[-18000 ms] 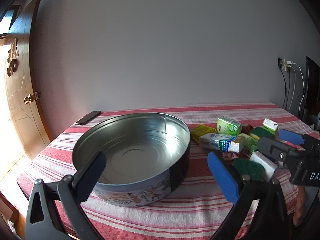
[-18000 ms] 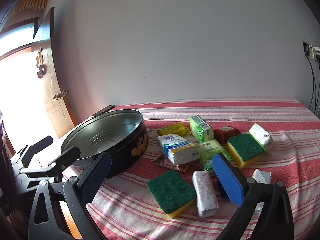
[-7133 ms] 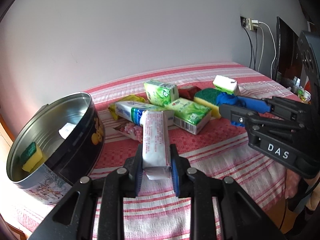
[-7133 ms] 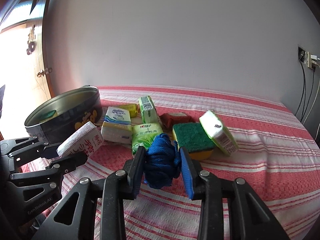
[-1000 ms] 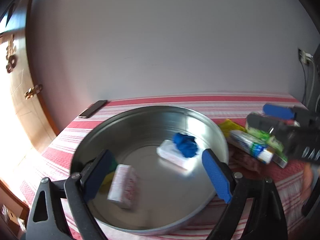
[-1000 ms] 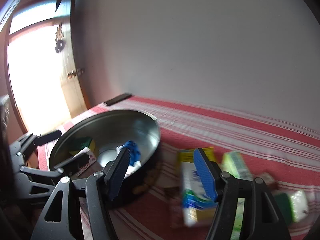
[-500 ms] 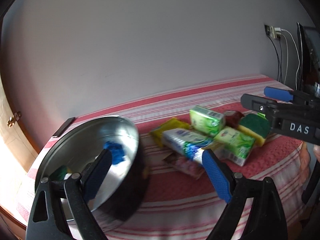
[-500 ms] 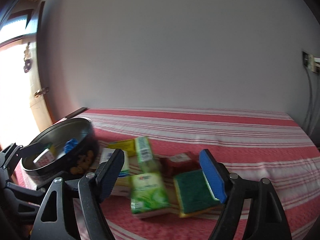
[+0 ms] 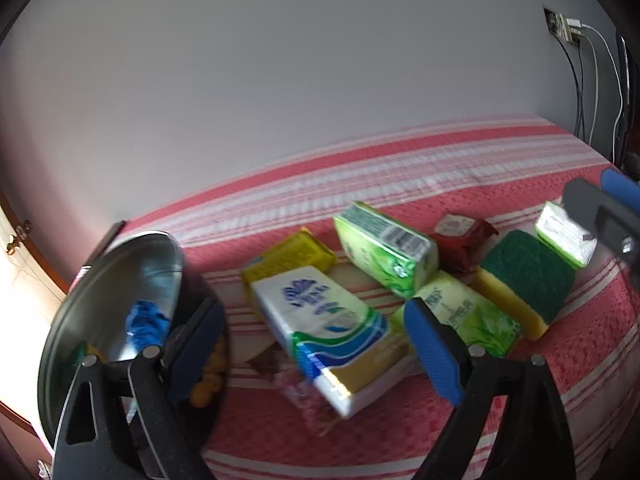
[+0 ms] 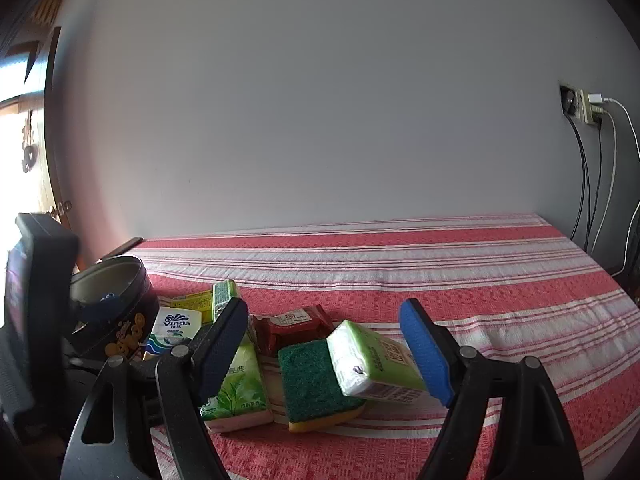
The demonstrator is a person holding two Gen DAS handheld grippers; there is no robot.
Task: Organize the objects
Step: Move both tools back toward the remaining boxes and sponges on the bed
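Round tin (image 9: 120, 280) sits at table's left end; inside: blue scrubber (image 9: 146, 322), plus a green-yellow bit, hard to identify. On striped cloth (image 10: 400, 280), clustered: 3 green tissue packs, 1 white-blue pack (image 9: 324, 328), 1 yellow packet (image 9: 292, 258), 1 red packet (image 10: 292, 326), 1 sponge (image 10: 310, 382). Left gripper (image 9: 316, 348) spread wide, empty. Right gripper (image 10: 328, 348) just opened further, gripping nothing.

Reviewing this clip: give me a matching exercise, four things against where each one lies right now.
Things:
1. blue cloth
2. green-topped sponge
3. red packet
4. blue-and-white tissue pack

Places:
A. on the striped cloth, beside the tin
B. inside the round tin
C. under one end of a small green-and-white pack
D. behind the sponge, nearer the wall

Pairs: 1-B, 2-C, 3-D, 4-A
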